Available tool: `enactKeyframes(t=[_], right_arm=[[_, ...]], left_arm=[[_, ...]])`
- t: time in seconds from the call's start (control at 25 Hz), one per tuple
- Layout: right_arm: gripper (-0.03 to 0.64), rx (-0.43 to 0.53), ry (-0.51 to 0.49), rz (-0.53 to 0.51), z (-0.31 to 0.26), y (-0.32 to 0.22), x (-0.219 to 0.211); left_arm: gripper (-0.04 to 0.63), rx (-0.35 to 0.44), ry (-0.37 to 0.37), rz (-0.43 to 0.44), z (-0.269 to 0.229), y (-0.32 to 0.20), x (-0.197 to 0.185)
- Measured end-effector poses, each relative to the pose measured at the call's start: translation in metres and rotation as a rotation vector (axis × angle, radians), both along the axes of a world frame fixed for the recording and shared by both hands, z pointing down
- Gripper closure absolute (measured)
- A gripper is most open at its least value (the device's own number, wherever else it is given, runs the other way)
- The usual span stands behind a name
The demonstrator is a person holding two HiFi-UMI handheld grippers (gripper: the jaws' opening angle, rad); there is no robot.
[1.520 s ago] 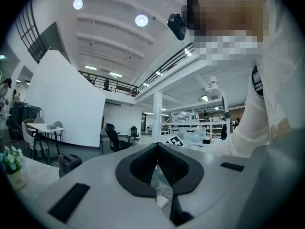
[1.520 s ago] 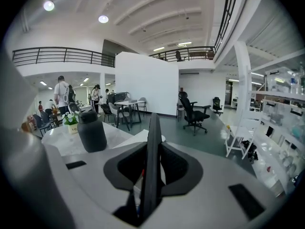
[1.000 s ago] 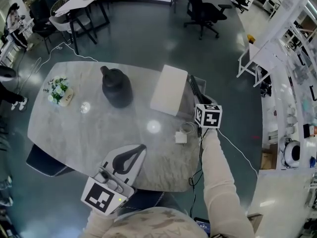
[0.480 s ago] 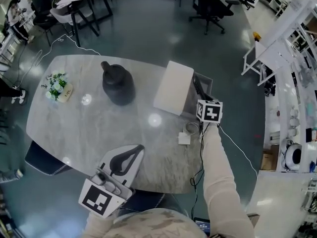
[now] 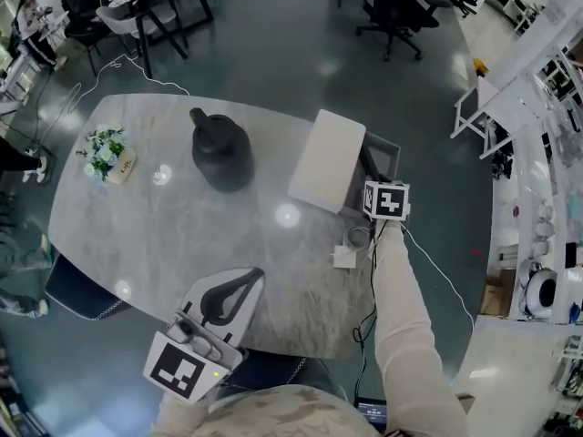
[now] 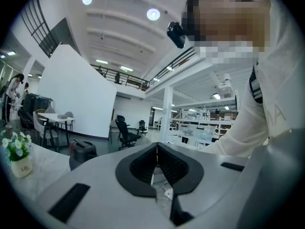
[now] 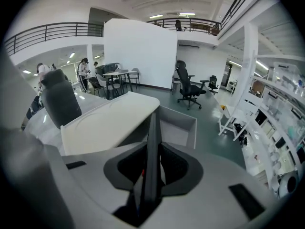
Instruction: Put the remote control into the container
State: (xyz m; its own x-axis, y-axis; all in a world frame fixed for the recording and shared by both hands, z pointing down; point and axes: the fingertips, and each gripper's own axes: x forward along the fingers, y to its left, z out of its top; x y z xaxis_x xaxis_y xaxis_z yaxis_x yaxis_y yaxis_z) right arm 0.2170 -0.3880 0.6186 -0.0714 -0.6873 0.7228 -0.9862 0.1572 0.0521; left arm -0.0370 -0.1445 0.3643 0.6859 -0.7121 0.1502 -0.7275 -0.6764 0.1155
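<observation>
My right claw (image 7: 152,151) is clamped on the remote (image 7: 153,125), which stands edge-on between the pads, its far end aimed at the open container (image 7: 177,130) just ahead; the white lid (image 7: 112,120) sits against the box's left side. I judge the step is the lowering-in; I should steer the remote clear of the lid and the near rim, tip its end down toward the bare floor of the box, and let go only once it rests low. My left claw (image 6: 157,149) is closed on nothing, well back at the table's (image 5: 182,217) near edge; it has no part here.
</observation>
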Motion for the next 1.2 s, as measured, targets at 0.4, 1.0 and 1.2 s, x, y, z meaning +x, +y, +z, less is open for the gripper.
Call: enactKeyframes(t=[0.4, 1.0, 1.2], right_arm=[[0.525, -0.041, -0.022, 0.018, 0.011, -0.009, -0.008], [0.525, -0.252, 0.005, -0.007, 0.04, -0.008, -0.011], [0.525, -0.357, -0.096, 0.02, 0.048, -0.009, -0.01]], left_arm=[[0.583, -0.02, -0.001, -0.006, 0.009, -0.007, -0.006], [0.583, -0.037, -0.008, -0.011, 0.016, -0.013, -0.013], [0.583, -0.042, -0.013, -0.016, 0.019, -0.014, -0.016]])
